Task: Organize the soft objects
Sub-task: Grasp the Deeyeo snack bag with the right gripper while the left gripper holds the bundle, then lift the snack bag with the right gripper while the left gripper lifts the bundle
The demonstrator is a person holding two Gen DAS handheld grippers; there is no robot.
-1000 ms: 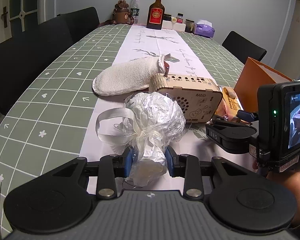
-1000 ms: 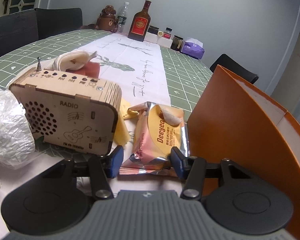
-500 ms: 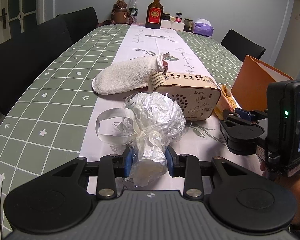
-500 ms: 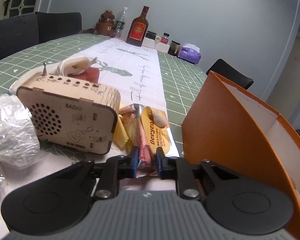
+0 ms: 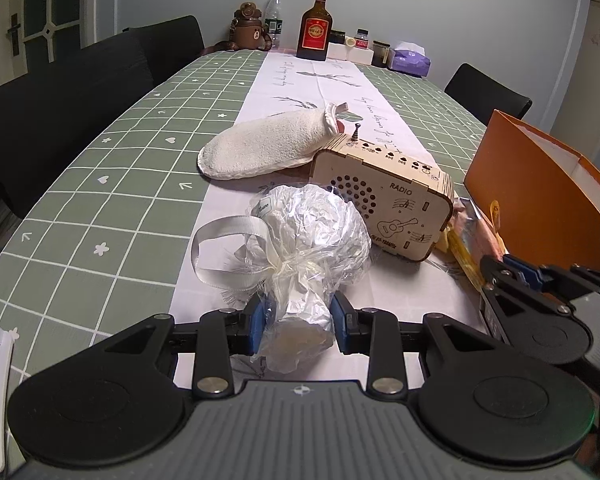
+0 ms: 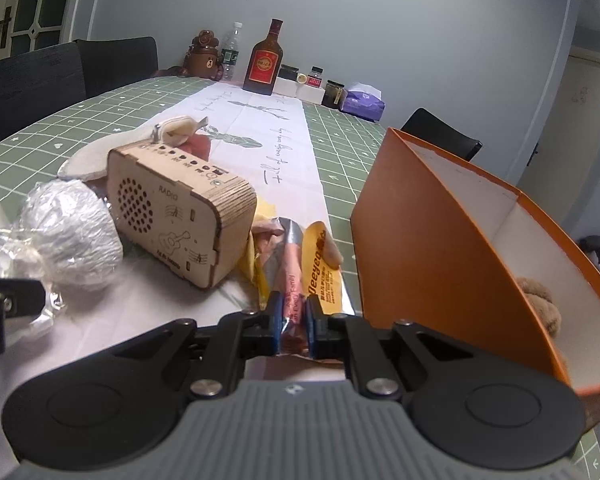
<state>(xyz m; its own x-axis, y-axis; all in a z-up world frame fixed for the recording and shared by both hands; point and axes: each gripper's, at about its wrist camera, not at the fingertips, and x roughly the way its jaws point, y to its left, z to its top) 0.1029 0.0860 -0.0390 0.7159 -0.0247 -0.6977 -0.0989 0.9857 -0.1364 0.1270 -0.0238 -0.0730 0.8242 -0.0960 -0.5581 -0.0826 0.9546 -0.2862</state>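
- Left tongs (image 5: 299,322): clamped on the neck of a cellophane-wrapped bundle (image 5: 312,232), which lies on the white runner (image 5: 300,92) of the worktop (image 5: 111,168); grey ribbon loop (image 5: 223,240) sticks out to its left.
- Right tongs (image 6: 292,322): jaws have just been closing, now pinched tight on the crumpled near end of a snack packet (image 6: 300,268), orange/yellow w/ foil lining. Packet's far end lies btwn the wooden radio (image 6: 179,208) and the orange box (image 6: 452,248).
- Orange box: open, white inside, just right of the packet; a brown fuzzy item (image 6: 540,300) sits in its bottom, too little showing to name it.
- Wooden radio: upright on the runner, speaker grille + guitar engraving facing the cameras, small antenna on top.
- White terry mitt (image 5: 267,148): lies flat behind the radio, cuff end by the antenna.
- Far end of worktop: liquor bottle (image 5: 315,28) w/ red label, water bottle, brown bear figure (image 5: 249,32), small jars, purple tissue pack (image 5: 410,60).
- Black chairs along both sides.
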